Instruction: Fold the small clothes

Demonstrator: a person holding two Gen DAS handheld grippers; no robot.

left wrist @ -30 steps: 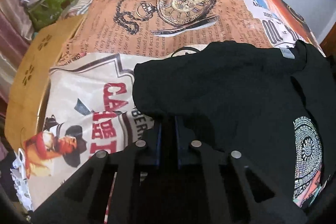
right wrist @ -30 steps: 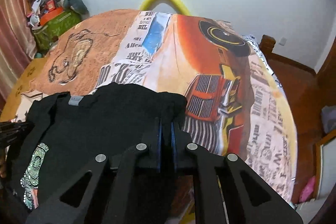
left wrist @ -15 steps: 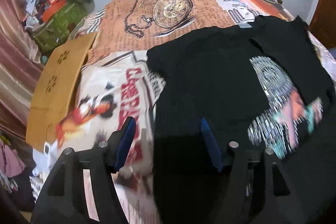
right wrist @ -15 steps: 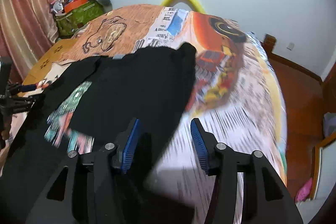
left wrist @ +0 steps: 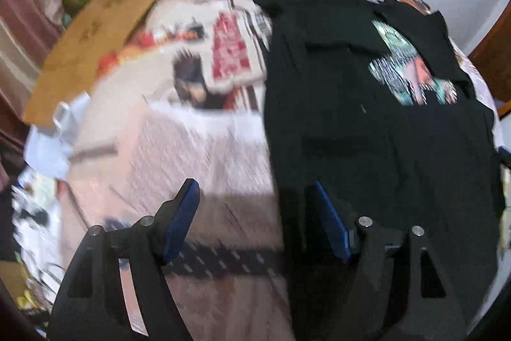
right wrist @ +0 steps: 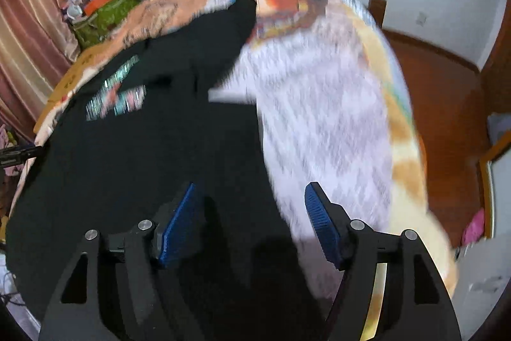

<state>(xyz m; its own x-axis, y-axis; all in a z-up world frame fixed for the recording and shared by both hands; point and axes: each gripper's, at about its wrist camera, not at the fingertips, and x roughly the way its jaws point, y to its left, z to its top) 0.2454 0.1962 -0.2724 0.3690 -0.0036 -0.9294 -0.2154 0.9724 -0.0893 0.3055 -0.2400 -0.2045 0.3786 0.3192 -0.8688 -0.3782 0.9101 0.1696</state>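
Shirt (left wrist: 367, 123) now lies spread on the bed (right wrist: 325, 117), released by both grippers (left wrist: 255, 213) (right wrist: 250, 213), now wide open and empty, ready for folding.

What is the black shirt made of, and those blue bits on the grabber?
The black T-shirt looks like soft matte knit cloth, probably cotton: it lies limp and creased. Its print glints, perhaps sequins or foil. The blue pads look like ridged rubber or plastic.
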